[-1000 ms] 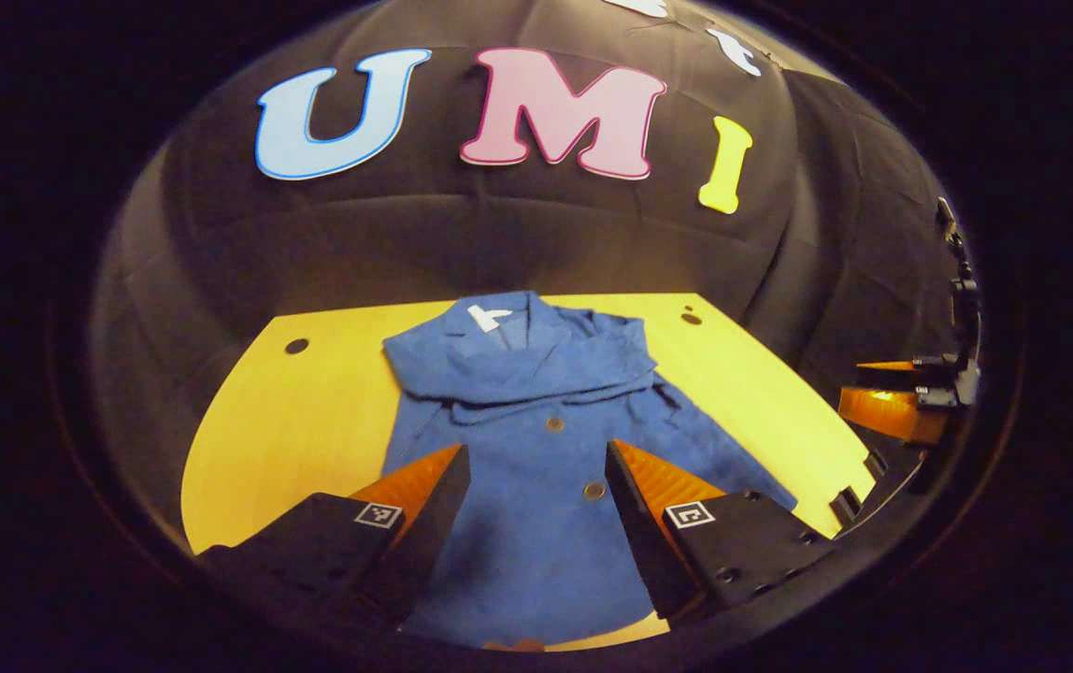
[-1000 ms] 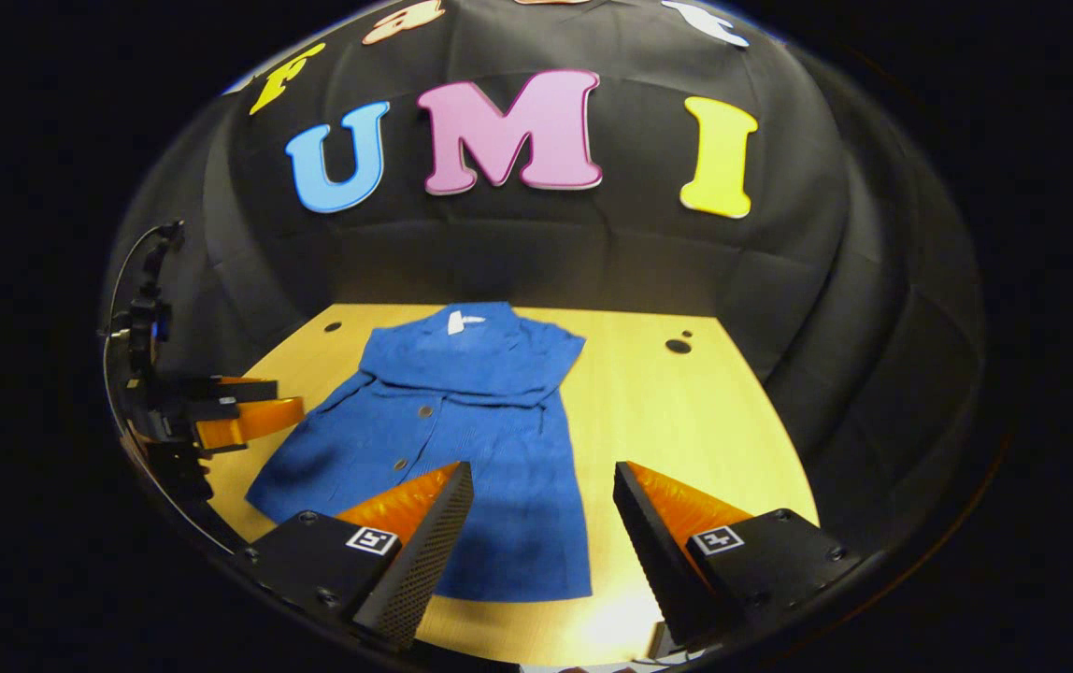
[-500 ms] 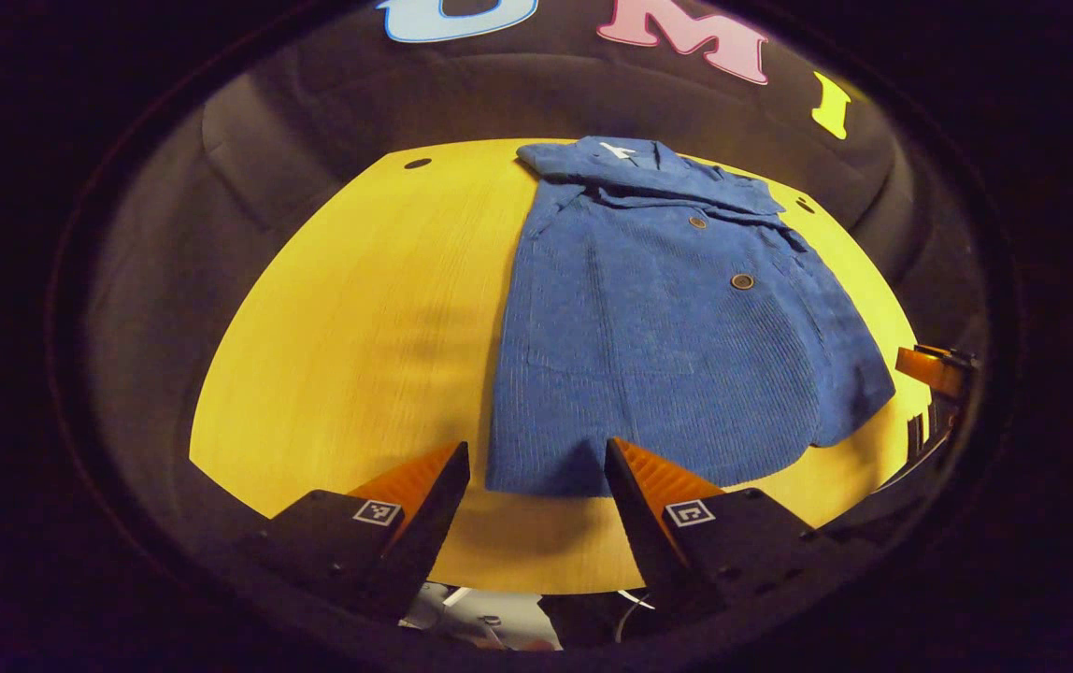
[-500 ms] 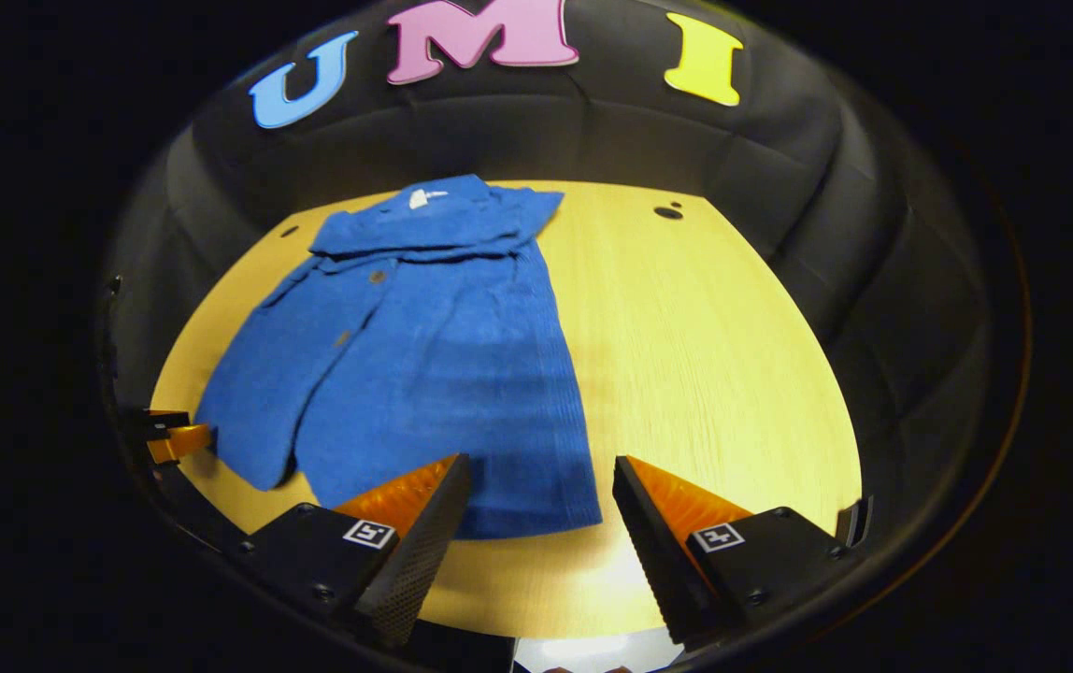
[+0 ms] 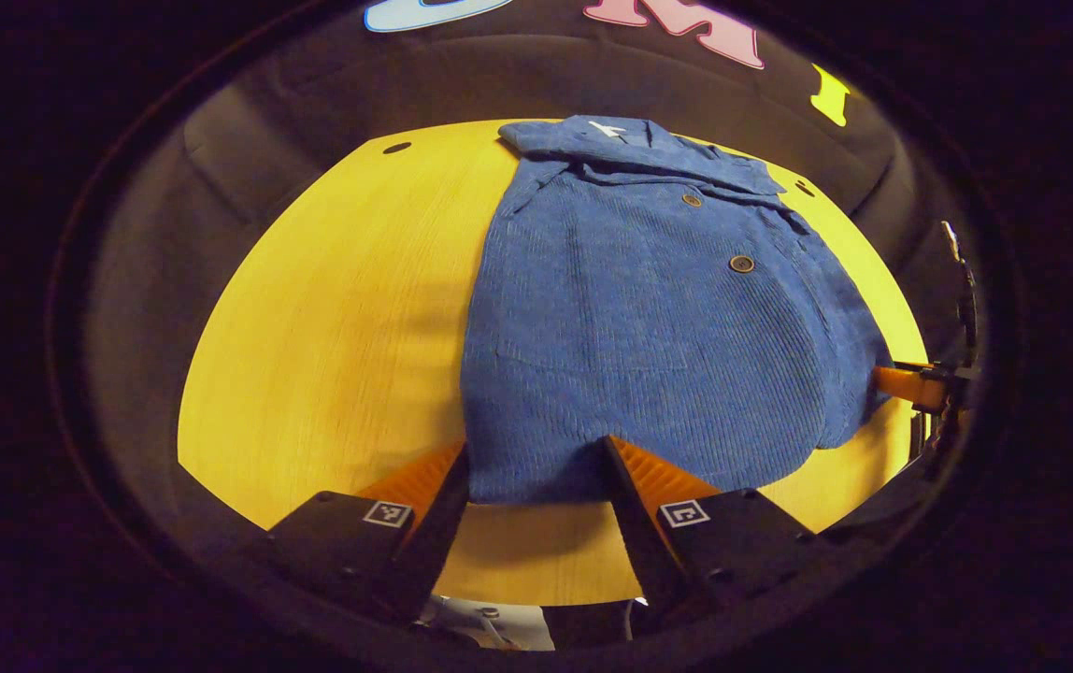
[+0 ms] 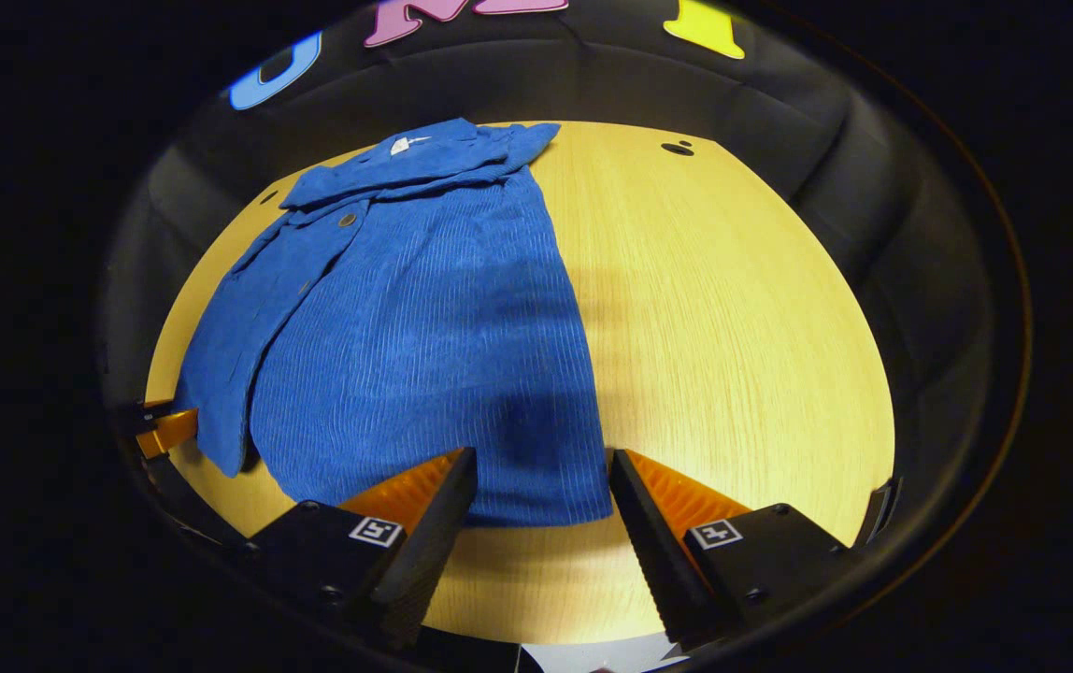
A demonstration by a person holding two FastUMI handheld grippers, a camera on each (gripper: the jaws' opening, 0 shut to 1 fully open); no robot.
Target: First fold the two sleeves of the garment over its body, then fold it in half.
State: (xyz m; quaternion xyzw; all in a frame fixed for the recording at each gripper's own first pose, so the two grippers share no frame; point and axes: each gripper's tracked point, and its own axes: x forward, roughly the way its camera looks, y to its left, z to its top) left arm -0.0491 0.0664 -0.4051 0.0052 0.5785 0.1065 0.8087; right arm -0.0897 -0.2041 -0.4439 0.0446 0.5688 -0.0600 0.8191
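A blue corduroy garment [image 5: 649, 318] lies flat on the yellow wooden desk [image 5: 331, 318], collar toward the far wall, hem toward the viewer, with both sleeves apparently folded in over the body already (so the halving fold looks to be the step in hand). In the left gripper view, the left hand-held gripper [image 5: 536, 477] has its fingers spread, straddling the hem's near left corner. In the right gripper view, the right hand-held gripper [image 6: 541, 481] is likewise spread, with the hem's near right corner between its fingers. Neither pinches cloth yet. To do this well, each should probably come low enough to catch every layer at its corner, close at the same time, then lift and carry the hem evenly toward the collar so the edges meet without skewing. Whether the lower fingers are under the fabric or just above it cannot be told. The folded sleeves are hard to trace among the creases near the collar. The other gripper appears at each view's edge, cut off, its state unreadable there.
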